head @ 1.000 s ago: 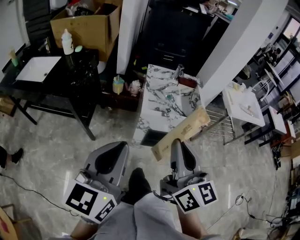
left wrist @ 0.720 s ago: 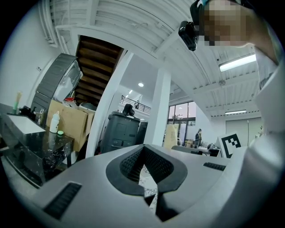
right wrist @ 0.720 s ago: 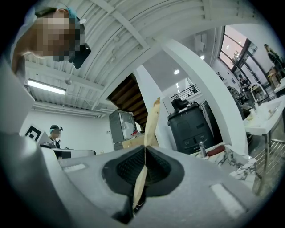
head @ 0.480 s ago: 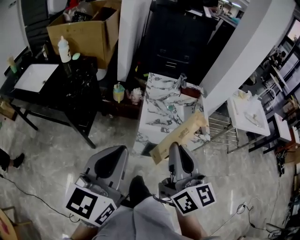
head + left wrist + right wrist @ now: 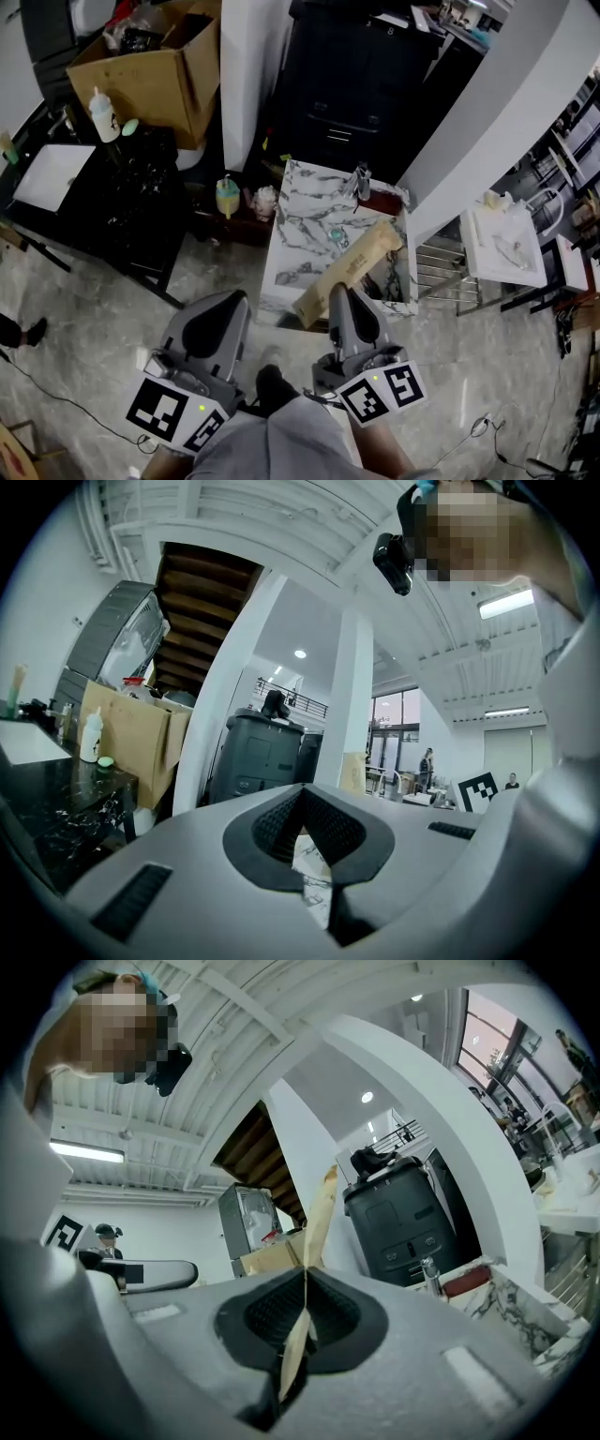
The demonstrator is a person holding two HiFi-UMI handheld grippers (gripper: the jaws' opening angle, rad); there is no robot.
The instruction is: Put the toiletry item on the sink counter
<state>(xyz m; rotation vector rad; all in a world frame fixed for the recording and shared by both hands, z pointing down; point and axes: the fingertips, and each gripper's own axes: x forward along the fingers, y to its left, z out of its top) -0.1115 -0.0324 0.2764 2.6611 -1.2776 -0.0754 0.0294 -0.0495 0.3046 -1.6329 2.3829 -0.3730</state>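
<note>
Packet [image 5: 352, 267] first: where is it, and what has it?

It's clamped in the right gripper [image 5: 339, 294]. The fingers are closed on it edge-on, near its lower end. Most of its length sticks out past the fingertips, slanting up and to the right.

And the left gripper [image 5: 232, 300]?

Its fingers are together with nothing between them. It sits beside the right one, out of play.

Where's the counter [image 5: 292, 234] from the fingers?

Just ahead of and below the right fingertips. From the head view the packet's far end overlaps the marble. The tap [image 5: 361, 180] stands further out, past the packet's far tip.

So how would you do this step well?

I'd grip firmly, since a thin flat packet held near one end can swing or slip. Bring the fingers forward and down until the packet lies nearly flat over bare marble, short of the tap. Part the fingers only once its free end rests on the stone. Then draw straight back so the pads don't drag it off the near edge.
</note>
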